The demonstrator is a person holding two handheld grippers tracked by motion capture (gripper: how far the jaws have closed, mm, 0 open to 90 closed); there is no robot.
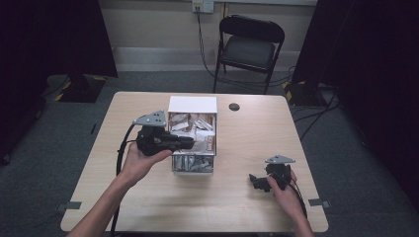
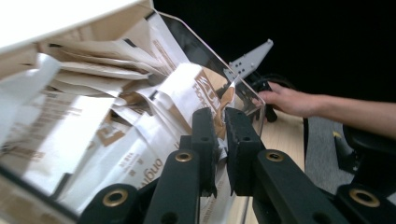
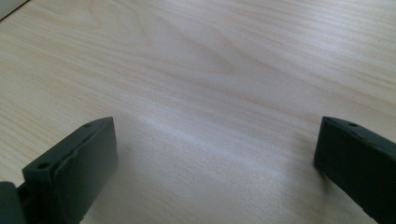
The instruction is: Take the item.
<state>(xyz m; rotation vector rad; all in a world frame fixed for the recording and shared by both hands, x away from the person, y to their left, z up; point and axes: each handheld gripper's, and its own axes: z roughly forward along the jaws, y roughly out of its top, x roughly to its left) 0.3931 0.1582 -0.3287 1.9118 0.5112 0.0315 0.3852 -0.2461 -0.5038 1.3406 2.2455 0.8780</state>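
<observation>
A clear box (image 1: 193, 163) of paper sachets (image 1: 196, 129) sits at the middle of the wooden surface (image 1: 247, 143), its long axis running from the person's side toward the far edge, where a white lid or block (image 1: 192, 104) covers its far end; the sachets lie jumbled, white and brown, their print too small to read in full; the left gripper (image 2: 218, 125) reaches sideways into the box from the left, jaws nearly together with a sachet edge apparently between them, though the contact is hard to confirm; the right gripper (image 1: 258, 182) rests low on the surface well to the right, jaws spread wide; a black chair (image 1: 249, 47) stands beyond.
</observation>
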